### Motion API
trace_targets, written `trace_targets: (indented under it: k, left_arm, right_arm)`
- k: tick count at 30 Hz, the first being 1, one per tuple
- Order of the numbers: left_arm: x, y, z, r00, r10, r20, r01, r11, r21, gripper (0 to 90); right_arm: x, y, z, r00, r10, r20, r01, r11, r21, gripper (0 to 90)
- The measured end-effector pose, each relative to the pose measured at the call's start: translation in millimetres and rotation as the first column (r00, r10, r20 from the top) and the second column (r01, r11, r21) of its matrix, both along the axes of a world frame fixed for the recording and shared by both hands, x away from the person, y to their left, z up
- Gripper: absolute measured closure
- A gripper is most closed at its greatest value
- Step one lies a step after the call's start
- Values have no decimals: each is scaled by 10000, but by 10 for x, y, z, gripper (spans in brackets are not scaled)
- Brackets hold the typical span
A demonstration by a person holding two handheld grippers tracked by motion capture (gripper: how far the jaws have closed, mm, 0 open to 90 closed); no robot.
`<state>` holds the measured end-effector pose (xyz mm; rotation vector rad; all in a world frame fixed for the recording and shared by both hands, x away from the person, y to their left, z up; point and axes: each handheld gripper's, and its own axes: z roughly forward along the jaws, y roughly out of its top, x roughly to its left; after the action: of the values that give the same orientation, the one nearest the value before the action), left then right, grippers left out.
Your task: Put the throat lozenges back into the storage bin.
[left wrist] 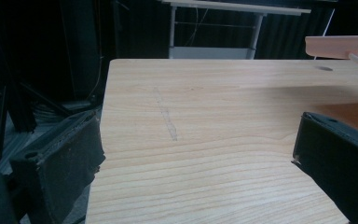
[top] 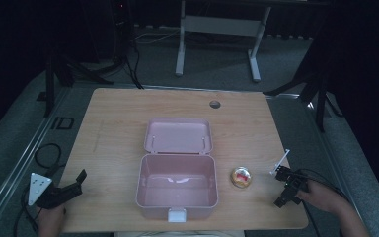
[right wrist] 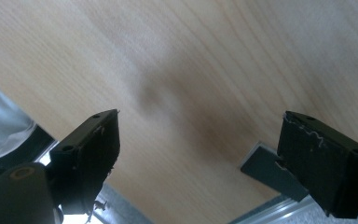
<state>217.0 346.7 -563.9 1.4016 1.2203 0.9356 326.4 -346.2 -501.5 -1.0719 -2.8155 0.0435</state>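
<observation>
A pink box (top: 176, 186) sits at the near middle of the wooden table (top: 118, 128) with its lid (top: 178, 135) thrown back flat on the far side, so the cavity is bare and ready to take something from above. Its white latch (top: 176, 214) faces the person at the near edge. Just right of the box, apart from its wall, lies a small round yellow-and-red object (top: 241, 177), likely the thing meant to go inside; what it is exactly is too small to tell.

The right gripper (top: 284, 186) rests near the right near corner of the table, to the right of the round object with a clear strip of wood between them. In the right gripper view (right wrist: 198, 140) its jaws stand wide apart and hold nothing, looking down on bare wood and the table's edge, so it is not yet aimed at the object.

The left gripper (top: 74, 186) waits at the near left edge, well apart from the box. In the left gripper view (left wrist: 198, 149) its jaws are also spread wide and empty, pointing across the table, with the box's pink edge (left wrist: 340, 46) at the far right
</observation>
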Motion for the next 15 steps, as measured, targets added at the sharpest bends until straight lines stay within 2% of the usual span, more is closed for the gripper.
trace_targets:
  k: [2,4,11,15]
  left_arm:
    - [0,0,0,10000,-6,-4,6,10000,5,20]
    - [0,0,0,10000,-14,-2,14,10000,-5,20]
    - [1,-2,1,10000,-61,-26,61,10000,-21,20]
    - [1,-3,1,10000,-63,-26,63,10000,-16,20]
  right_arm:
    - [5,5,15,10000,72,-41,-72,10000,-55,127]
    - [36,17,39,10000,-1,20,0,9999,121,129]
    - [103,101,56,9997,198,142,-198,9998,9,131]
    - [136,194,82,9982,437,416,-436,9990,-33,133]
